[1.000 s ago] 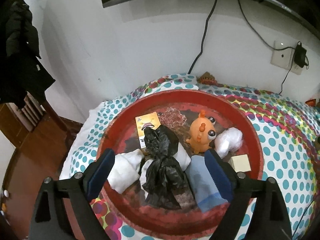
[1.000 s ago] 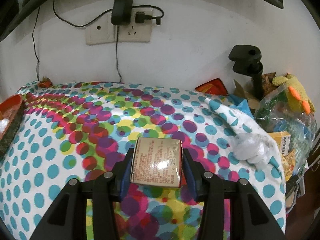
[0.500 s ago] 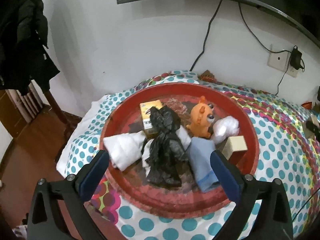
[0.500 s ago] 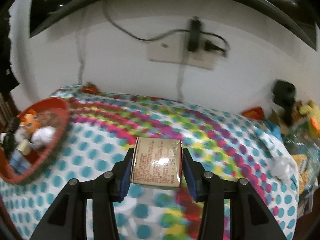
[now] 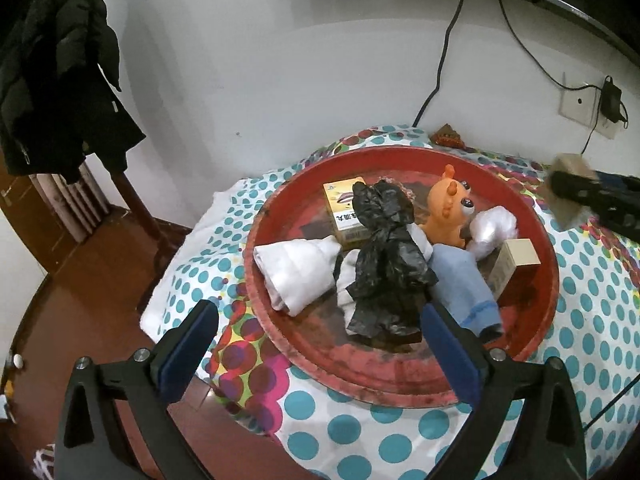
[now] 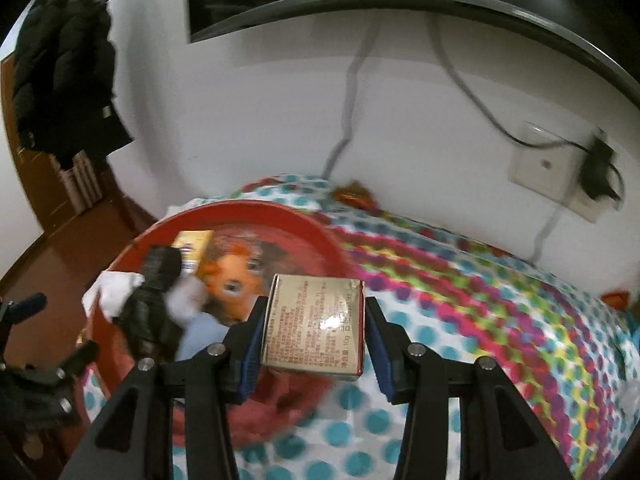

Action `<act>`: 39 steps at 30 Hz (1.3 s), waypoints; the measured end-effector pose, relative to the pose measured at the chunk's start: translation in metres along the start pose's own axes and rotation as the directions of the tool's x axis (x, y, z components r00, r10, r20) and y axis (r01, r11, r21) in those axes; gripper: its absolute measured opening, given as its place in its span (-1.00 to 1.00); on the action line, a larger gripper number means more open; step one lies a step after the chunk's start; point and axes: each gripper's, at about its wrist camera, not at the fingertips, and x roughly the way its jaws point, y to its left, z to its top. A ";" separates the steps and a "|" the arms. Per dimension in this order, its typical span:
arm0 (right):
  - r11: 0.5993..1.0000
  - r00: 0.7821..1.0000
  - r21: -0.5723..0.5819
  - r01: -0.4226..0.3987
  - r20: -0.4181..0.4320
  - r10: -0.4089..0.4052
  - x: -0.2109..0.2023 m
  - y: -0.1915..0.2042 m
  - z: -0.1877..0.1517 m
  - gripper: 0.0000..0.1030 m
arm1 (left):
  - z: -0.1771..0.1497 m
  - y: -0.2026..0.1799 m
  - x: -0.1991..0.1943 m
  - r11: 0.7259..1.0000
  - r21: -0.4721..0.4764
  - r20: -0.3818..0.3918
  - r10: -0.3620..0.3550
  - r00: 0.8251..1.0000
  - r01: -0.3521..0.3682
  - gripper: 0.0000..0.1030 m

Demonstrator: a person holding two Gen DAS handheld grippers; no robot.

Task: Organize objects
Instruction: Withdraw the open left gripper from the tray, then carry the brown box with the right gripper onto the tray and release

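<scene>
Small box [image 6: 314,326] clamped between right jaws, above red tray [image 6: 320,236].

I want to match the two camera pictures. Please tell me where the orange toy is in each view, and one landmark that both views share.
Left wrist view: the orange toy stands in the far right part of the red tray, right of the black bag.
Right wrist view: it is left of centre, blurred, behind the held box.
Shared landmark: the wall socket.

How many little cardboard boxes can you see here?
3. A yellow box lies at the back of the red basin, a tan box sits at its right side, and the right tool grips a printed box. More may be hidden under the clutter.
</scene>
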 end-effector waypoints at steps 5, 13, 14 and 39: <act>0.999 0.999 -0.031 -0.036 -0.041 0.035 0.024 0.038 0.006 -0.10 | 0.000 0.009 0.003 1.000 -0.018 -0.008 -0.003 1.000 0.003 0.97; 0.998 0.996 -0.041 -0.043 -0.086 0.040 0.048 0.065 0.003 -0.11 | -0.001 0.023 0.015 0.997 -0.080 -0.053 -0.008 0.999 0.004 0.97; 0.998 0.995 -0.045 -0.042 -0.088 0.038 0.050 0.068 0.003 -0.11 | -0.001 0.024 0.016 0.997 -0.083 -0.057 -0.007 0.998 0.002 0.97; 0.996 0.992 -0.055 0.066 -0.101 -0.071 -0.009 0.087 -0.041 0.39 | -0.001 0.019 0.019 0.996 -0.089 -0.066 -0.013 0.998 0.007 0.96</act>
